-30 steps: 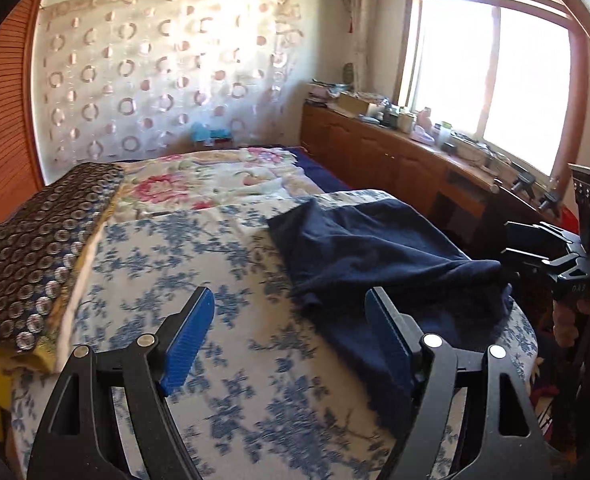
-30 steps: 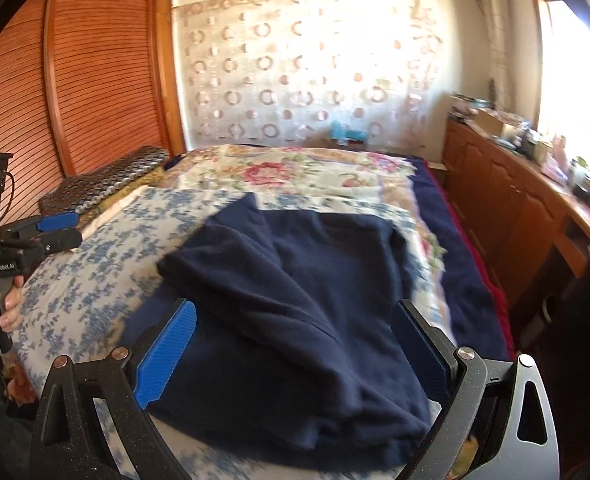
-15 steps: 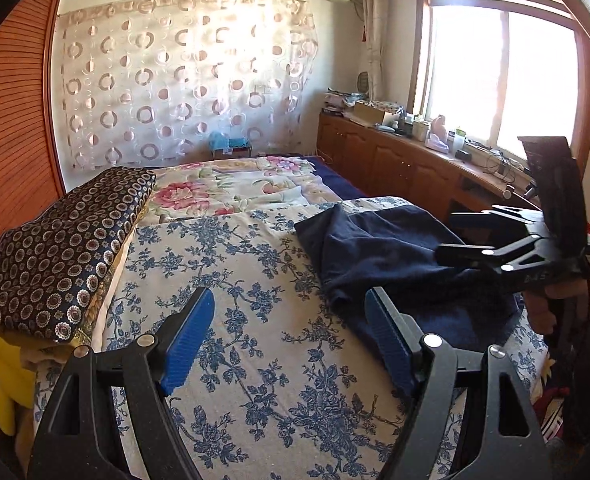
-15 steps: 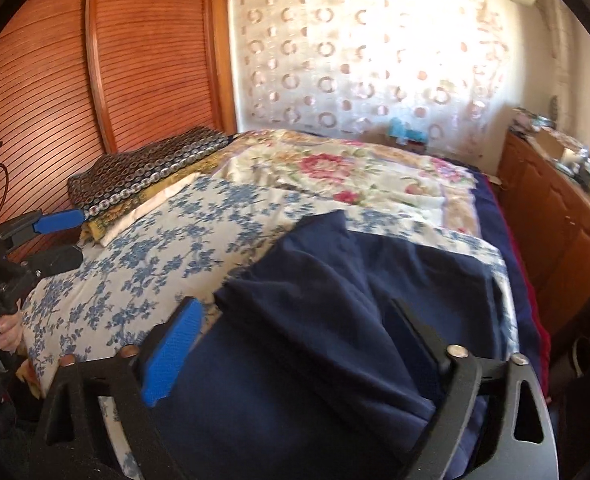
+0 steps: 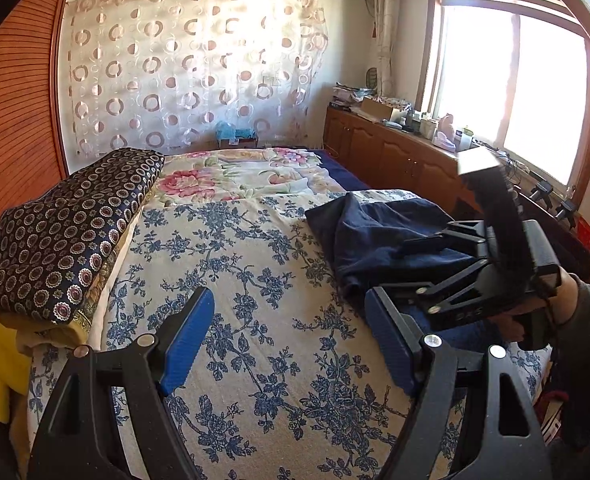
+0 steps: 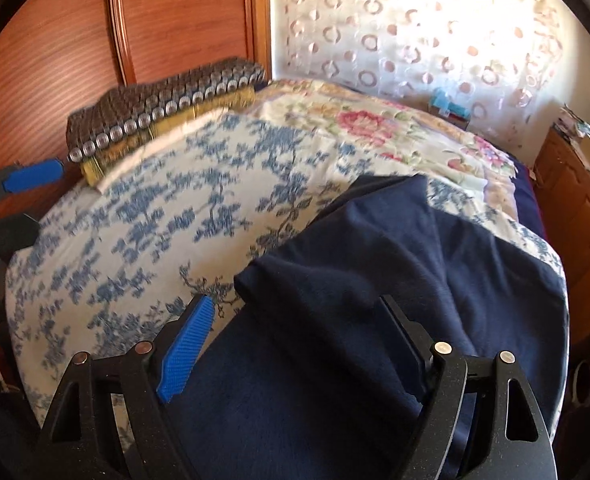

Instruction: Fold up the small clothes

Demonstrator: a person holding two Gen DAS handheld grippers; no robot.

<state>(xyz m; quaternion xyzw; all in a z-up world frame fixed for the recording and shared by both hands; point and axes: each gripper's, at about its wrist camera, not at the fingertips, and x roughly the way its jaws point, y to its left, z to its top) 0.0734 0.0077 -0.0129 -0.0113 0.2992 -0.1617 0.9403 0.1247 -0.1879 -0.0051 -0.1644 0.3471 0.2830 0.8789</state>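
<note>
Now: navy garment (image 6: pixel 375 264) rumpled, half-doubled at bed's (image 5: pixel 255 300) near right corner. Right hand-held gripper (image 6: pixel 295 340) closing, jaws straddling a raised fold, pads not yet pressing cloth. Left hand-held gripper (image 5: pixel 291 340) spread wide, nothing between, hovering over bare floral sheet left of garment. Risks: pinching several layers together, so fold drags crooked; catching sheet under cloth; garment sliding off right edge with left side unpinned.
</note>
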